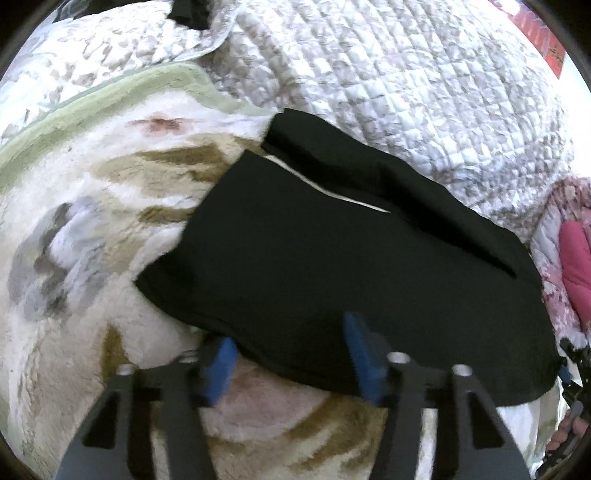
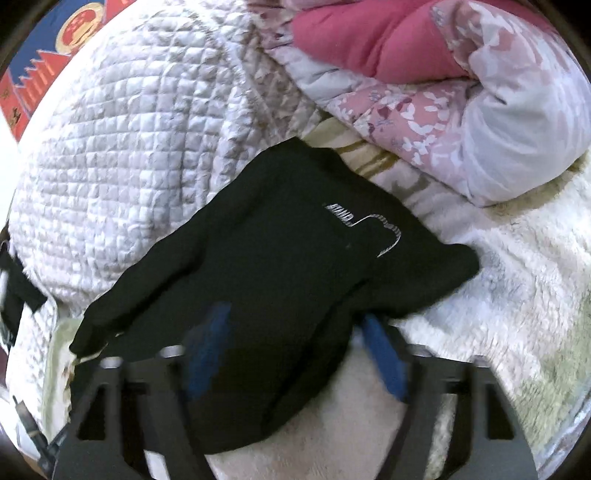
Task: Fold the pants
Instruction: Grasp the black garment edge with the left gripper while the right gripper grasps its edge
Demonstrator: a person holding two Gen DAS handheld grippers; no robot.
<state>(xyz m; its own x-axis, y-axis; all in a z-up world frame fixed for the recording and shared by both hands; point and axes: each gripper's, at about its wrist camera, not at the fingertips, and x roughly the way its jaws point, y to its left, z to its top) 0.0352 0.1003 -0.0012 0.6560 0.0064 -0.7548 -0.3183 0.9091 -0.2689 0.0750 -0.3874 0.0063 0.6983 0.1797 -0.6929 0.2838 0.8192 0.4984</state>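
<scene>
The black pants [image 1: 332, 258] lie folded on a cream fleece blanket [image 1: 92, 240], their far end on a quilt. In the right wrist view the pants [image 2: 280, 266] show a small white logo. My left gripper [image 1: 291, 363] is open, its blue pads [image 1: 219, 369] at the near hem of the pants, one pad over the cloth. My right gripper [image 2: 295, 354] is open too, its blue pads [image 2: 384, 358] spread wide around the near edge of the pants. Neither gripper holds cloth. The right gripper's tip also shows at the right edge of the left wrist view [image 1: 570, 369].
A white quilted bedspread [image 1: 369, 74] covers the far part of the bed. A rolled pink floral duvet [image 2: 443, 92] lies beside the pants at the right. A dark item [image 1: 192, 14] lies at the far top left. A red and blue hanging [image 2: 55, 55] is behind the bed.
</scene>
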